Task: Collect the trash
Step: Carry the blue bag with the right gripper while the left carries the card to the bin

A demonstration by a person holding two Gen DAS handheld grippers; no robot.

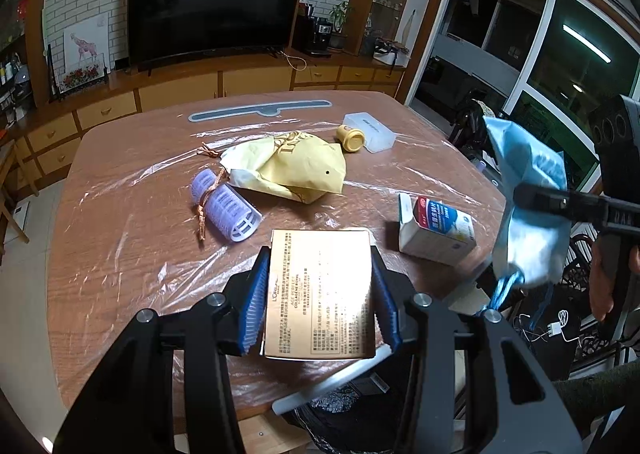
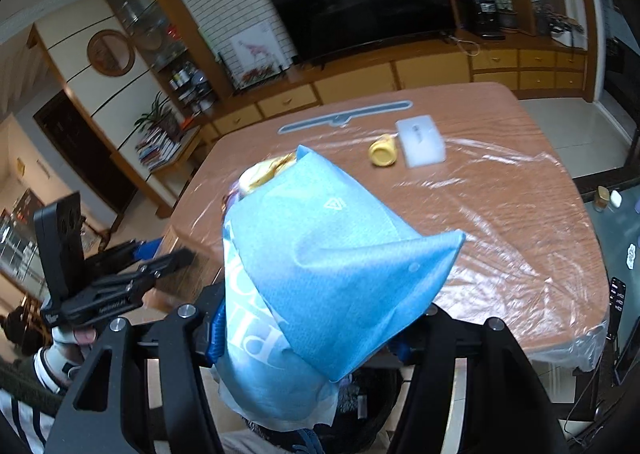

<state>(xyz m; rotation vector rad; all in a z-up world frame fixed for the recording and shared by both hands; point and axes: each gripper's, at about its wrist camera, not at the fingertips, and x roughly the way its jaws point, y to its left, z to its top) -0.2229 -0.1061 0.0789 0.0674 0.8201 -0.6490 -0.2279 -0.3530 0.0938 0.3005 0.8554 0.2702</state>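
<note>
My left gripper (image 1: pixel 320 294) is shut on a gold cardboard box (image 1: pixel 320 286) and holds it above the table's near edge, over a black bin bag (image 1: pixel 352 410). My right gripper (image 2: pixel 308 330) is shut on a crumpled blue bag (image 2: pixel 320 266), held in the air at the table's right side; the bag also shows in the left wrist view (image 1: pixel 528 206). On the table lie a yellow paper bag (image 1: pixel 292 170), a purple hair roller (image 1: pixel 226 208) with a brown cord, a small white carton (image 1: pixel 436 230), a yellow cap (image 1: pixel 351 138) and a clear plastic box (image 1: pixel 370 132).
The wooden table (image 1: pixel 120 238) is covered with clear plastic film. A grey bar-shaped object (image 1: pixel 260 110) lies at its far edge. A TV (image 1: pixel 212 10) and cabinets stand behind. A glass door is at the right.
</note>
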